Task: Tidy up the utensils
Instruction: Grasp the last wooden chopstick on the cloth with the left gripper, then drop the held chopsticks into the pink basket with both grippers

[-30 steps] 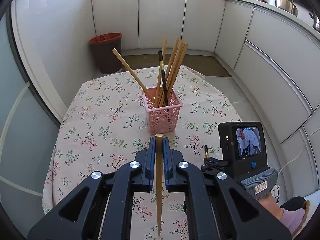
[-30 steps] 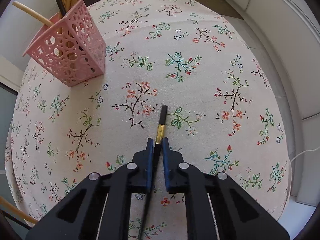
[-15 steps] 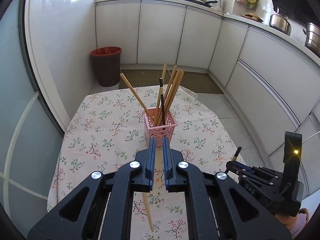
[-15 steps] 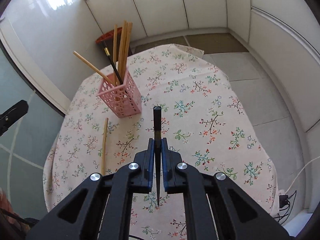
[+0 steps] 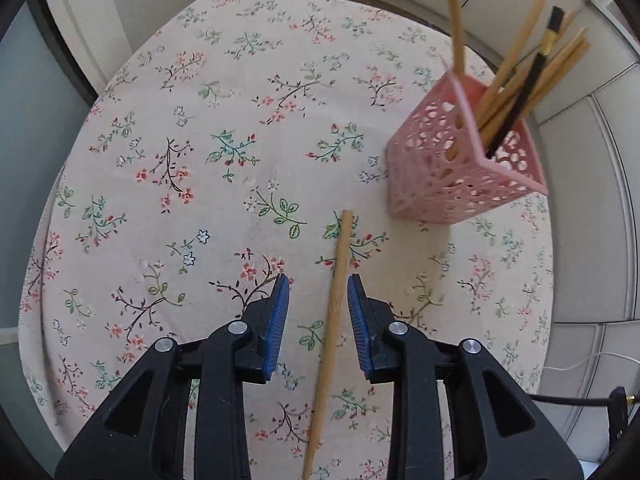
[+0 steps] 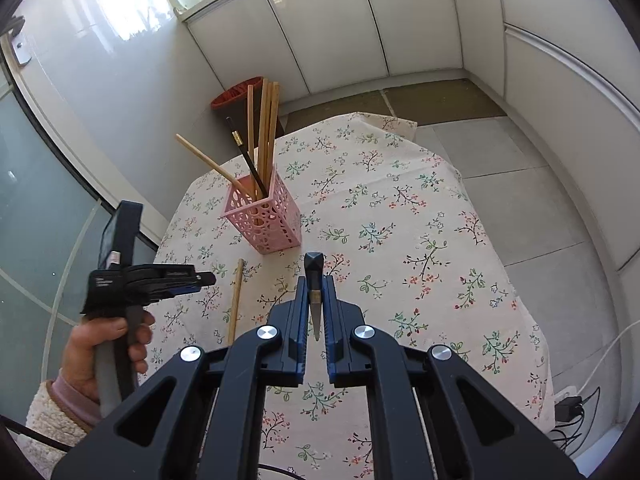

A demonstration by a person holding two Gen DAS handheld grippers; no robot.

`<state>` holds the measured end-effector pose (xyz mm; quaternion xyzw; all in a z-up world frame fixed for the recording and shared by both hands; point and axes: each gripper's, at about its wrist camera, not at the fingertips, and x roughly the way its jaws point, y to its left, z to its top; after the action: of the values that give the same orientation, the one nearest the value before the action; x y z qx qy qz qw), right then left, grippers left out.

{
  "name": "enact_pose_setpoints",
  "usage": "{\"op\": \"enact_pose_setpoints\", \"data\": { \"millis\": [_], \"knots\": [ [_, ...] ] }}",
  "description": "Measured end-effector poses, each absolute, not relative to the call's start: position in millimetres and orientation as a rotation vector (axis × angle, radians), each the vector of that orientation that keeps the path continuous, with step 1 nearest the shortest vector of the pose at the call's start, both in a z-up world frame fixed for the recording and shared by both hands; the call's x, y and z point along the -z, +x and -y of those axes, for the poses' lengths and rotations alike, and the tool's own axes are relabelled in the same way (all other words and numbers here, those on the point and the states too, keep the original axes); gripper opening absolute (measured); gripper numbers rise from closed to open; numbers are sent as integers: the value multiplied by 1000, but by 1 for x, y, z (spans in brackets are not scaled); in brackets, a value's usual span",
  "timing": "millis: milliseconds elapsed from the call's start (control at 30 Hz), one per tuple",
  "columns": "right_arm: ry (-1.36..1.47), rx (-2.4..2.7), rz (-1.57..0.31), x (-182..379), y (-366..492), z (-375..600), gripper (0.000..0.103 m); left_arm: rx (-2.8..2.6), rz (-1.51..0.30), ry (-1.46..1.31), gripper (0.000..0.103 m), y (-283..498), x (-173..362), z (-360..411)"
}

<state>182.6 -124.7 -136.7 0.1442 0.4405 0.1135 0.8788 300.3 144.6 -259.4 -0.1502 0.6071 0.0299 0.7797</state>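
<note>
A pink perforated holder [image 5: 460, 160] [image 6: 262, 216] stands on the floral tablecloth [image 5: 200, 140] and holds several wooden chopsticks and one black chopstick. My left gripper [image 5: 316, 292] is open, low over the table, its jaws either side of a wooden chopstick [image 5: 332, 320] that lies flat on the cloth; that chopstick also shows in the right wrist view [image 6: 235, 300]. My right gripper [image 6: 315, 280] is shut on a black chopstick [image 6: 313, 276] and holds it in the air, pointing towards the holder. The left gripper [image 6: 200, 280] shows there at the left, hand-held.
White cabinets run along the back and right. A red-lined bin [image 6: 236, 98] stands on the floor behind the table. Cables and a plug [image 6: 568, 408] lie at the lower right. Glass panels are on the left.
My left gripper has opened and dropped low over the wooden chopstick lying on the cloth. My right gripper, still holding the black chopstick, has risen a little.
</note>
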Motion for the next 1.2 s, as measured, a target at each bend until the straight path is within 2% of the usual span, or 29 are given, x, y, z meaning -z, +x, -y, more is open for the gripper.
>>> {"op": "enact_pose_setpoints", "data": {
  "millis": [133,200,300,333,367,400,533,900,1200],
  "knots": [
    [302,-229,-930,144,187,127,7,-47,-1306,-346,34,311,271,-138],
    [304,-227,-936,148,188,129,7,-51,-1287,-324,45,315,272,-131],
    [308,-221,-945,151,189,132,7,-68,-1308,-272,45,324,285,-120],
    [308,-220,-944,151,188,134,7,-73,-1327,-244,43,326,292,-116],
    [308,-219,-941,150,187,135,7,-90,-1294,-193,28,326,289,-112],
    [310,-219,-936,149,187,136,7,-93,-1306,-163,7,326,291,-109],
    [328,-223,-928,144,185,141,7,-77,-1282,-227,6,309,282,-118],
    [360,-277,-847,106,174,145,7,54,-956,-268,6,204,140,-138],
    [368,-302,-778,61,189,148,7,82,-727,-147,6,200,38,-115]
  ]
}}
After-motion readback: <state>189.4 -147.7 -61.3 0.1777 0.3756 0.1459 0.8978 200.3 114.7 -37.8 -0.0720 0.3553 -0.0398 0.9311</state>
